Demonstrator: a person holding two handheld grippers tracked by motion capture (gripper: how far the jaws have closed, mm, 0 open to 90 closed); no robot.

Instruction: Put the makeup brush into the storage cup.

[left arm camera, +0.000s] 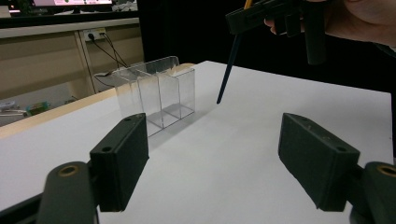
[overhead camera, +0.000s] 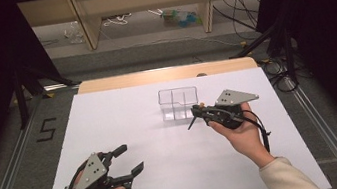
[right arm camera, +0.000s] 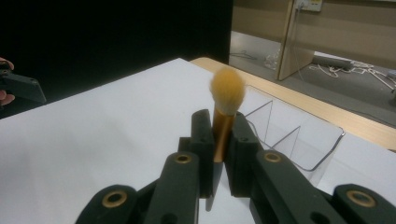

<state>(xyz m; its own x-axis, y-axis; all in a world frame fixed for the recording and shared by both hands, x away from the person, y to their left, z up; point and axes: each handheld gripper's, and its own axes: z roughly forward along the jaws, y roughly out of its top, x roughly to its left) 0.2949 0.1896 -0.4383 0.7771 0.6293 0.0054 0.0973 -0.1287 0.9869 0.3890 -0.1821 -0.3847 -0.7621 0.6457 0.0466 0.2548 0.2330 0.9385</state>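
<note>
A makeup brush point(right arm camera: 227, 91) with a fluffy orange head, a gold ferrule and a dark handle point(left arm camera: 228, 74) is clamped upright between the jaws of my right gripper point(right arm camera: 219, 140), which is shut on the ferrule. In the high view that gripper point(overhead camera: 200, 113) hovers just right of a clear, divided acrylic organizer point(overhead camera: 178, 103), with the brush handle point(overhead camera: 192, 122) pointing down-left toward the table. The organizer point(left arm camera: 156, 95) stands on the white sheet with nothing visible inside. At the front left my left gripper point(overhead camera: 133, 158) stays open with nothing between its pads point(left arm camera: 122, 158).
A white sheet point(overhead camera: 170, 185) covers the table, with a wooden edge point(overhead camera: 163, 75) at the far side. Beyond it are shelf legs point(overhead camera: 88, 25), cables and a bottle on the floor. A "5" mark point(overhead camera: 46, 129) sits on the floor at the left.
</note>
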